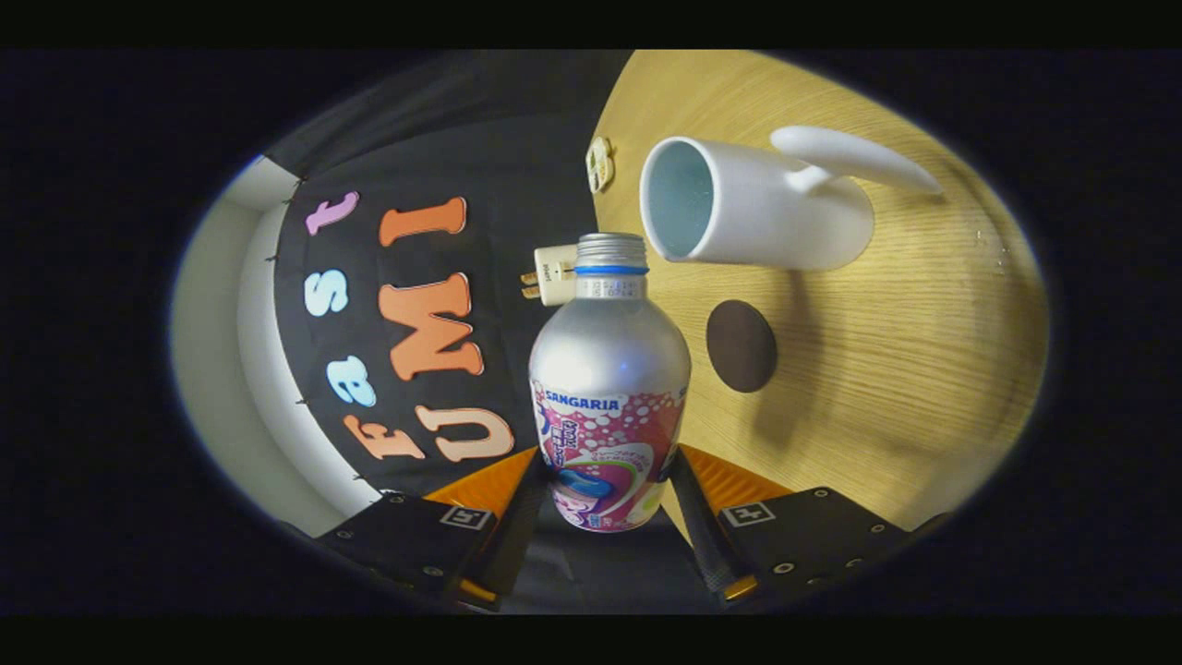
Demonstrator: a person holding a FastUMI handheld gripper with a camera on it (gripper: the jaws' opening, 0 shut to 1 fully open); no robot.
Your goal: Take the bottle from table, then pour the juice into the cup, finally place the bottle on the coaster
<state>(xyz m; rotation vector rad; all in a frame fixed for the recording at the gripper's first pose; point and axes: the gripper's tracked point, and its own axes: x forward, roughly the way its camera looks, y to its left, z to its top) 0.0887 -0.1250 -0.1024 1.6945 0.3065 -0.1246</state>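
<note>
gripper (605,503) at lower centre, both fingers clamped on lower body of bottle (609,388). bottle is silver w/ pink label, uncapped, neck toward white cup (753,203) at upper right. cup mouth faces bottle top, just beside it. dark round coaster (741,345) centre-right on wood table (923,351). small plug adapter (554,275) left of bottle neck.

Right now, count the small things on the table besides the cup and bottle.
3: a dark coaster beside the bottle held between the fingers; a white plug by the bottle's neck; a small pale item beyond the cup. More may be hidden.
</note>
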